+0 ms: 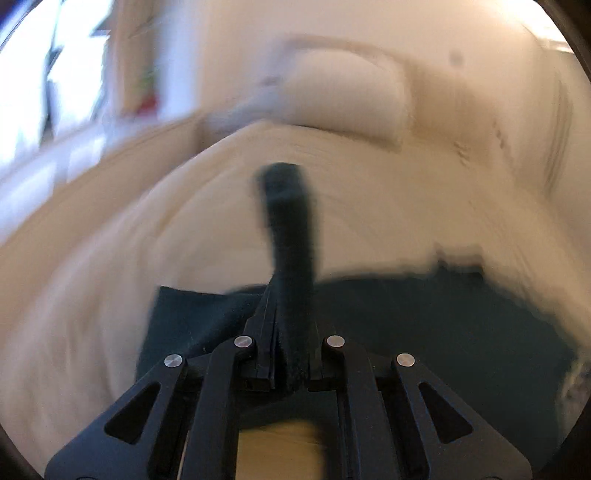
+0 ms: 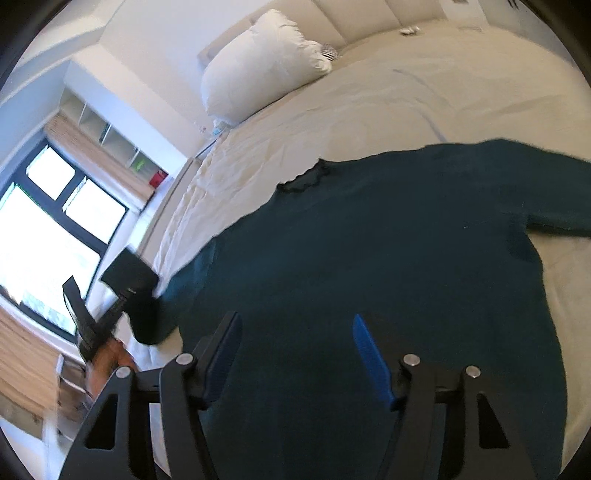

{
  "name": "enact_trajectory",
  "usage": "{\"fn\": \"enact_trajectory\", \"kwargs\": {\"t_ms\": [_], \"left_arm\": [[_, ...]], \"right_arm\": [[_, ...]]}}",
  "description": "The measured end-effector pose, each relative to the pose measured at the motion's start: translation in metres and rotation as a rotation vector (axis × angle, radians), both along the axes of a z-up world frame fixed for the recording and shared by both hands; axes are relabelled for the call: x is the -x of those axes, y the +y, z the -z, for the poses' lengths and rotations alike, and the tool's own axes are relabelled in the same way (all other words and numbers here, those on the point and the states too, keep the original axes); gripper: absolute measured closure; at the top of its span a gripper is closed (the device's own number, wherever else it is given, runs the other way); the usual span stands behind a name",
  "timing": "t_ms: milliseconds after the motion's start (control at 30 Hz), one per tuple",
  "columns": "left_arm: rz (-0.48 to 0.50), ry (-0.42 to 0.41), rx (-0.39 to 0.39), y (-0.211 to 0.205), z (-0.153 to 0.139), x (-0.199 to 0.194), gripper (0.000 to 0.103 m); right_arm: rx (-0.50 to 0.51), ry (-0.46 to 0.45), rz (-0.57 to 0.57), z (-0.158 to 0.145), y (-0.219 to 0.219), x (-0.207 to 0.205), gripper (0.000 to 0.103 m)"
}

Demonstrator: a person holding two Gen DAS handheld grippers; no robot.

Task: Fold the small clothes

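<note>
A dark teal long-sleeved sweater [image 2: 369, 258] lies spread flat on a cream bed [image 2: 406, 103]. My left gripper [image 1: 291, 295] is shut on one sleeve [image 1: 290, 221], which sticks up past its fingertips; the view is motion-blurred. In the right wrist view that gripper [image 2: 122, 310] shows at the bed's left edge with the sleeve end [image 2: 147, 325] in it. My right gripper [image 2: 295, 325] is open with blue pads [image 2: 369, 358], hovering over the sweater's lower body. The other sleeve [image 2: 554, 218] lies out to the right.
A white pillow [image 2: 258, 62] lies at the head of the bed, also in the left wrist view [image 1: 347, 96]. A window [image 2: 48, 229] and wall shelves [image 2: 110, 140] stand left of the bed. A small white object [image 2: 410, 31] lies at the far edge.
</note>
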State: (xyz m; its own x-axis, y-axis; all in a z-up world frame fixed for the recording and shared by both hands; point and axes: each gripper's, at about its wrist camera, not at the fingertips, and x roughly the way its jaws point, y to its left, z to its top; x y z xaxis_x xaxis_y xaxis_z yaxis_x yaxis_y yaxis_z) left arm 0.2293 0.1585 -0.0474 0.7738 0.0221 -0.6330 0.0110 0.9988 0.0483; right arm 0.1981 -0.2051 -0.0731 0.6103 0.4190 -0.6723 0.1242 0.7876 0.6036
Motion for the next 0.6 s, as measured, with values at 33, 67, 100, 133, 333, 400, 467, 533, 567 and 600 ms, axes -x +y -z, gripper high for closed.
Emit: {"fn": "enact_trajectory", "kwargs": {"t_ms": [33, 67, 100, 133, 333, 400, 467, 533, 567, 600], "left_arm": [[0.065, 0.006, -0.105, -0.036, 0.013, 0.004, 0.095], [0.13, 0.015, -0.216, -0.071, 0.031, 0.008, 0.095], [0.158, 0.019, -0.273, -0.092, 0.042, 0.013, 0.095], [0.176, 0.025, -0.327, -0.108, 0.054, 0.013, 0.095], [0.17, 0.002, -0.425, -0.117, 0.086, 0.026, 0.095], [0.17, -0.011, -0.443, -0.11, 0.096, 0.025, 0.095], [0.173, -0.017, -0.469, -0.115, 0.102, 0.03, 0.095], [0.172, -0.029, -0.491, -0.12, 0.105, 0.032, 0.095], [0.169, -0.036, -0.495, -0.126, 0.105, 0.032, 0.095], [0.167, -0.039, -0.498, -0.129, 0.104, 0.028, 0.095]], "right_arm": [[-0.01, 0.008, -0.001, 0.002, -0.002, -0.006, 0.037], [-0.032, 0.023, -0.009, 0.006, -0.006, -0.016, 0.037], [-0.075, 0.042, -0.027, 0.011, -0.009, -0.027, 0.037], [-0.118, 0.056, -0.04, 0.016, -0.01, -0.036, 0.037], [-0.404, 0.176, -0.17, 0.06, 0.013, -0.109, 0.037], [-0.503, 0.208, -0.205, 0.077, 0.029, -0.129, 0.037], [-0.549, 0.246, -0.234, 0.089, 0.046, -0.145, 0.037], [-0.579, 0.268, -0.278, 0.095, 0.064, -0.156, 0.037], [-0.586, 0.278, -0.309, 0.096, 0.074, -0.162, 0.037], [-0.583, 0.288, -0.328, 0.096, 0.082, -0.165, 0.037]]}}
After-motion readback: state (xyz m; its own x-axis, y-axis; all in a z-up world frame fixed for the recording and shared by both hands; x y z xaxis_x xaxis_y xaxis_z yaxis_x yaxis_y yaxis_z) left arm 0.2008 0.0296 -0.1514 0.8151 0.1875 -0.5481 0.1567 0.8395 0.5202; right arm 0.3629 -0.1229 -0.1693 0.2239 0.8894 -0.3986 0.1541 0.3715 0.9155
